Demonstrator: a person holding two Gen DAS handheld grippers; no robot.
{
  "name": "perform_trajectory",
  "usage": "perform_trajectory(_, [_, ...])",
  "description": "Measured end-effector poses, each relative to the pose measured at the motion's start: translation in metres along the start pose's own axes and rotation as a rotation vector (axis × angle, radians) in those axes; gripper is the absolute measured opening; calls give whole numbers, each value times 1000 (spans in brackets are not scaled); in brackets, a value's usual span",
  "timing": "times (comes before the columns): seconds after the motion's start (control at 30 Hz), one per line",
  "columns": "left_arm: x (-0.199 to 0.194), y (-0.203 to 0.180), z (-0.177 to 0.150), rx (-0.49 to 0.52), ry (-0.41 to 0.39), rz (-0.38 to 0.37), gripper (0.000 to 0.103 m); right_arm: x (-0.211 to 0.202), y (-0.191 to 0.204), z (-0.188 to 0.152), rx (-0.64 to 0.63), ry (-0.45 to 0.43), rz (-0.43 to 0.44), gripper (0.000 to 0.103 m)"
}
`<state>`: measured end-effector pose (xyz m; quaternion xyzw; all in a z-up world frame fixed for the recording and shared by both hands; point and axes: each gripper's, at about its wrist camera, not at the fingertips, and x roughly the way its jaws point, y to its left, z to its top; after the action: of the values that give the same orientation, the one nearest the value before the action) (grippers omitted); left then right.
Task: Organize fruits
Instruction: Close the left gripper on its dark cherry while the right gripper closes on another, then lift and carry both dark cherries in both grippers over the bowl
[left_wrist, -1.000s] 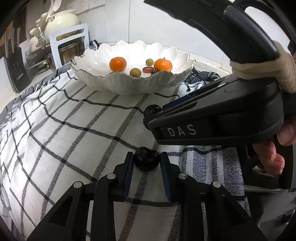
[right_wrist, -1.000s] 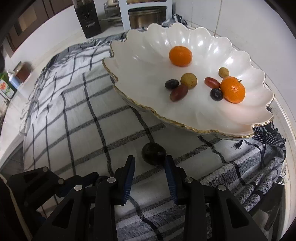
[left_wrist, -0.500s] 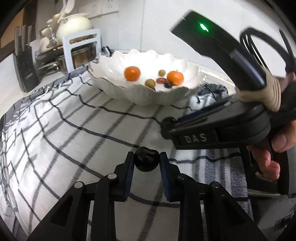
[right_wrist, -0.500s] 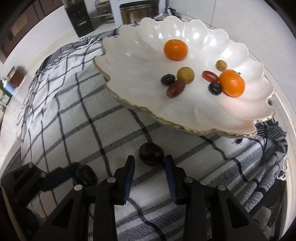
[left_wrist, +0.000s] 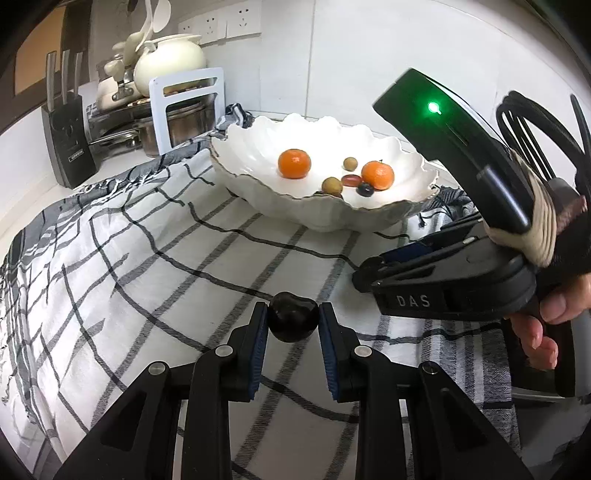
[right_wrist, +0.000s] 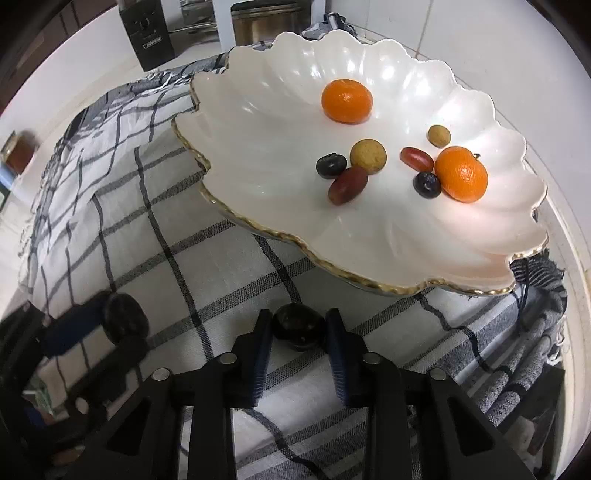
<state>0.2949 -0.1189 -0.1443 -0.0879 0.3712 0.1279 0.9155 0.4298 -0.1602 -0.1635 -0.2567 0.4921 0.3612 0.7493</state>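
Observation:
My left gripper (left_wrist: 293, 320) is shut on a dark round fruit (left_wrist: 293, 322), held just above the checked cloth (left_wrist: 110, 258). In the right wrist view that gripper shows blurred at the left with its fruit (right_wrist: 123, 323). My right gripper (right_wrist: 298, 322) points steeply down, and its jaws are closing on a second dark fruit (right_wrist: 298, 328) that lies on the cloth; both pads touch its sides. Beyond stands a white scalloped bowl (left_wrist: 332, 218) (right_wrist: 277, 155) with two tangerines (right_wrist: 347, 100), blueberries, red grapes and small brown fruits.
A knife block (left_wrist: 68, 147), a steel pot in a white rack (left_wrist: 184, 122) and a cream teapot (left_wrist: 168, 62) stand at the back left by the tiled wall. A person's hand (left_wrist: 543, 325) holds the right gripper's handle. A small jar (right_wrist: 18, 153) sits far left.
The left gripper has lifted and drawn back with its dark fruit, so the bowl looks farther off. The right jaws have closed in around the second dark fruit.

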Motion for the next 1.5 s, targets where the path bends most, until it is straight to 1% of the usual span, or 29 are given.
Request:
perform_trajectory(0.17, [-3, 8, 4, -8, -3, -3, 28, -1, 2, 0, -7, -7, -14, 30])
perform_trajectory(0.27, [-7, 11, 6, -11, -12, -2, 28, -7, 2, -5, 17, -27, 11, 30])
perform_trajectory(0.43, [-18, 15, 9, -8, -33, -4, 28, -22, 7, -16, 43, -71, 21, 30])
perform_trajectory(0.7, [-39, 19, 13, -2, -65, -26, 28, -53, 13, -37, 109, -168, 18, 30])
perform_trajectory(0.9, [-55, 24, 18, 6, -87, -48, 28, -81, 18, -51, 160, -253, -8, 30])
perform_trajectory(1.03, [-66, 28, 24, 28, -113, -66, 28, -98, 22, -57, 208, -304, -18, 30])
perform_trajectory(1.23, [-78, 36, 38, 85, -148, -100, 28, -114, 29, -58, 287, -342, -30, 30])
perform_trajectory(1.5, [-84, 52, 61, 140, -191, -163, 28, -132, 42, -51, 367, -403, -89, 30])
